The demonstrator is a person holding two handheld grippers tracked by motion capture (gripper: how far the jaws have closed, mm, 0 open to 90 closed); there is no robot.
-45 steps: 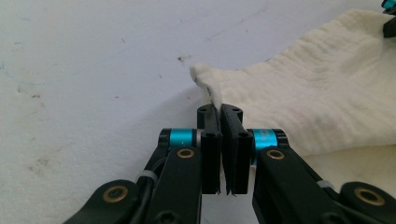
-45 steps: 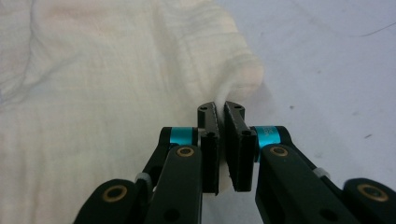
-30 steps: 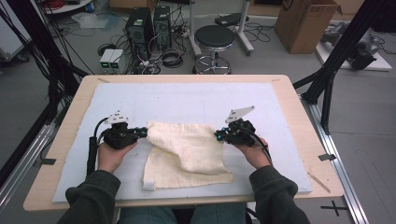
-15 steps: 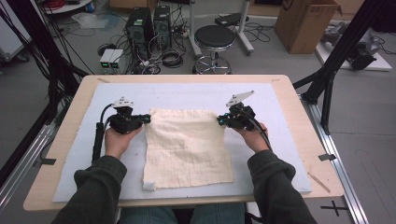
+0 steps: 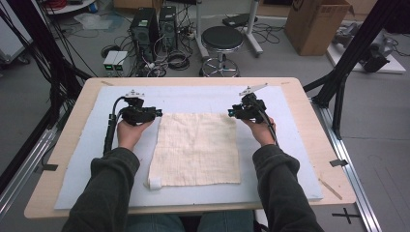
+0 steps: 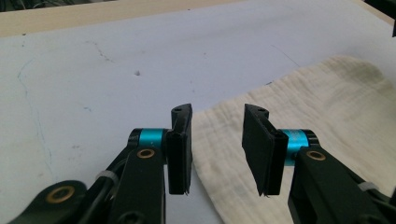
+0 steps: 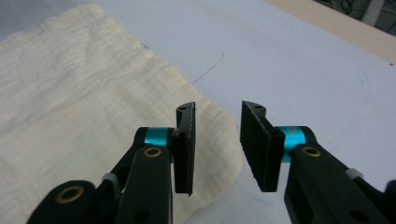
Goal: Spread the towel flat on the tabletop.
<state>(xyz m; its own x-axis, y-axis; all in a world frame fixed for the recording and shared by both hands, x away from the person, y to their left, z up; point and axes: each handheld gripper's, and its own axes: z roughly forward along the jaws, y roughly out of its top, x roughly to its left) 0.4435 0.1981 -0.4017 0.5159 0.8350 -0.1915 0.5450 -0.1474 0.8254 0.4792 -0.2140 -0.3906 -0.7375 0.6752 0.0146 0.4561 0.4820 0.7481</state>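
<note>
While the cloth (image 5: 196,147) lies flat, 2 grippers have just been opening.

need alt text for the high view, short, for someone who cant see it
A cream woven cloth lies spread flat on a pale blue mat covering a wooden table. A person's left gripper and right gripper, both black, sit at the cloth's two far corners, jaws open and just released. The near left corner is curled over.

Cloth (image 5: 197,147) lies flat on the table (image 5: 300,96), between both grippers.
</note>
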